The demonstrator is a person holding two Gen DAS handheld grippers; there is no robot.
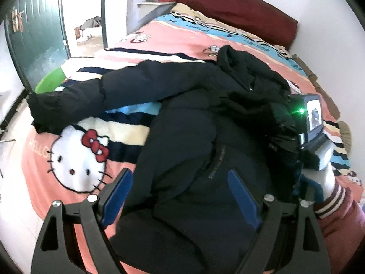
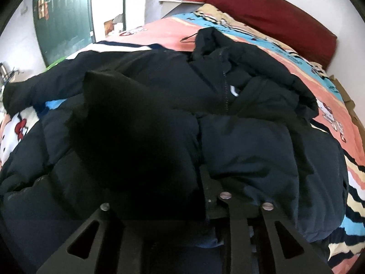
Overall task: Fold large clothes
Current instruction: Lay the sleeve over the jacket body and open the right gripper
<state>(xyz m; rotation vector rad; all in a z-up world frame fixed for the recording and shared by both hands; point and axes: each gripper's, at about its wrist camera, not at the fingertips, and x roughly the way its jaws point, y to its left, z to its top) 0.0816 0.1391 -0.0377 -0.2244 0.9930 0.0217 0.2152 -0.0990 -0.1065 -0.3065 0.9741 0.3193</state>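
Left gripper [image 1: 180, 196] gapes wide over the puffy black padded jacket [image 1: 194, 150]; right gripper's [image 2: 159, 182] jaws hidden by fabric, can't tell. The slippery sleeve [image 1: 91, 91] could slide off the bed's left edge.

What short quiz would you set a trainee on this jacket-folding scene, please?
1. True or false: in the left wrist view, one sleeve of the jacket lies stretched out to the left over the blanket.
2. The headboard is: A green, B dark red, C blue.
3. Fill in: the left gripper hangs above the jacket with its fingers wide ___.
Key: 1 true; 2 B; 3 open.
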